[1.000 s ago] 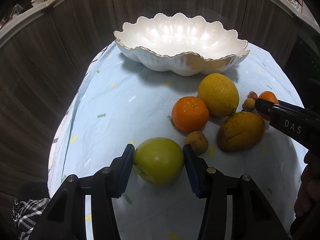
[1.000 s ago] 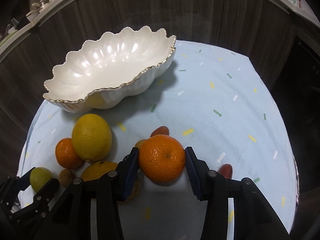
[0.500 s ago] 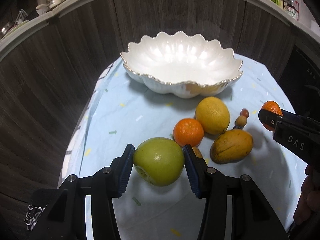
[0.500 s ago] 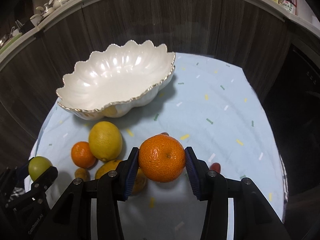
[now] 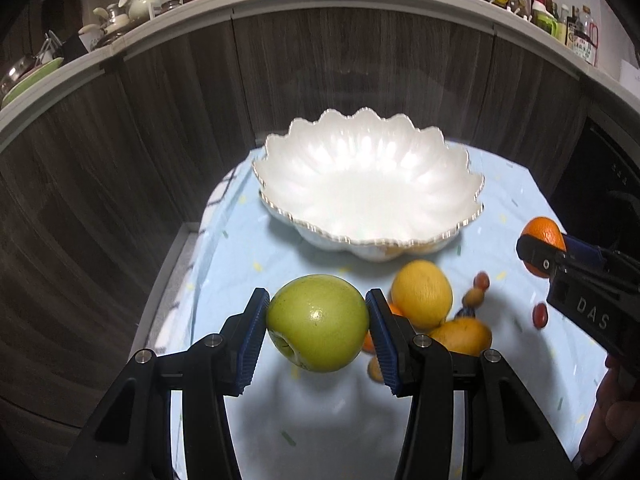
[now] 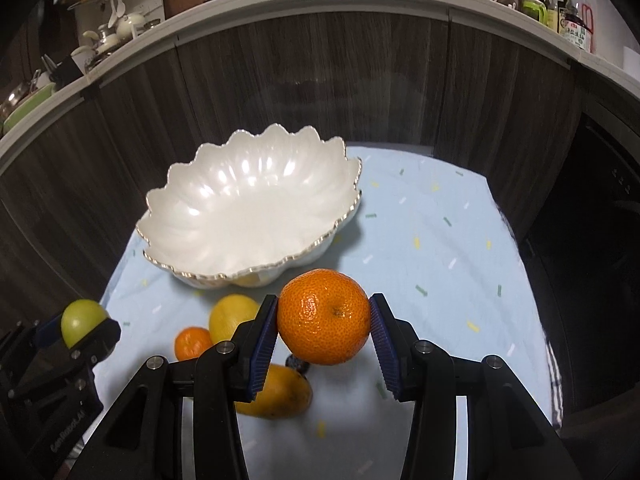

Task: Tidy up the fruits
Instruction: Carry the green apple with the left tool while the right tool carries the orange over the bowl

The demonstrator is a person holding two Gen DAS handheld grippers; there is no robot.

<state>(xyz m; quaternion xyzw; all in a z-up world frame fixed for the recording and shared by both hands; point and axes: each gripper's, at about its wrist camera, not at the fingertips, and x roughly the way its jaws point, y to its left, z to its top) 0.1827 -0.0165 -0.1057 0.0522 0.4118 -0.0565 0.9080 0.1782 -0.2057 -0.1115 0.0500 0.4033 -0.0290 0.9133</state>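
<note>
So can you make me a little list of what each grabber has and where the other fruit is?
left gripper: shut on green apple, in the air
right gripper: shut on held orange, in the air
bowl: white, scalloped, nothing inside
tablecloth: light blue; lemon, small orange, mango lie on it

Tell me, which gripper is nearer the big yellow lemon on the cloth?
Left, probably. The left gripper with its green apple hangs beside the lemon; the right gripper, holding the orange, looks farther off.
</note>
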